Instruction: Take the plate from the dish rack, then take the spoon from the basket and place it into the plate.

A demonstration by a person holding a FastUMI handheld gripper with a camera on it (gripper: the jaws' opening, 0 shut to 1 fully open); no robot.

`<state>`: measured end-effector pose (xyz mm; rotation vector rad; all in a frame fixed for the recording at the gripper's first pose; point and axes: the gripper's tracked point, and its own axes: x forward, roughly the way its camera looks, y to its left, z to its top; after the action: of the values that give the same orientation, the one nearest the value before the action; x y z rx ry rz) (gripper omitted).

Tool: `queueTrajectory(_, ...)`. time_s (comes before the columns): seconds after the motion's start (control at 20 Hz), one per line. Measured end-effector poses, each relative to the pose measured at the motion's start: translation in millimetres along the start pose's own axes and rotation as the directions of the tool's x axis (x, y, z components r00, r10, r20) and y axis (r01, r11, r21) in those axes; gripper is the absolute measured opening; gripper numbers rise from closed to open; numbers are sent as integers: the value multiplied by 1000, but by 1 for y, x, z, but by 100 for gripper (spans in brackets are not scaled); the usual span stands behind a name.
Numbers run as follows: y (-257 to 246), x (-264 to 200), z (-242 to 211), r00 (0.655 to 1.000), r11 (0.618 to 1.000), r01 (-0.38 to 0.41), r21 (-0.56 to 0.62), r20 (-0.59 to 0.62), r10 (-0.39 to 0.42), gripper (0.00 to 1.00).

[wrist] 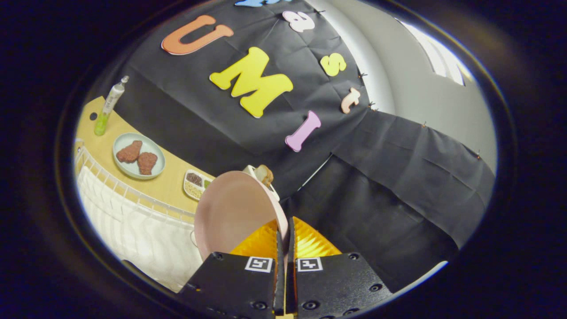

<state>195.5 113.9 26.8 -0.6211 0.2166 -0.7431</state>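
- Nearest to my camera, the gripper is clenched on the pink plate, its two fingers pressed close together with the plate's rim pinched between them.
- That plate is held up on edge, tilted, lifted above the table and just ahead of the fingers — I judge it already out of the rack, though I can't make out the dish rack itself for certain.
- My main worry: the hold is on a thin edge only, so the plate's weight hangs off to one side. A quick swing or a slack squeeze could let it pivot or slip out.
- Second risk — setting it down. A divided snack tray and a bread slice sit just beyond the plate, and a pale plate with two meat pieces lies further along, near a green bottle. Lowering carelessly could knock one of them.
- Looks of the plate: smooth, matte pink, shallow, round, empty, no chips that I can see.
- I can't pick out the spoon or basket.
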Motion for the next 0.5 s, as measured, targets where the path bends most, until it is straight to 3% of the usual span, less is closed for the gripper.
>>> queueTrajectory(0.25,-5,-29,-12,974,963,-227,143,35,224,7)
queueTrajectory(0.5,-37,-52,-58,909,852,-404,332,47,413,7)
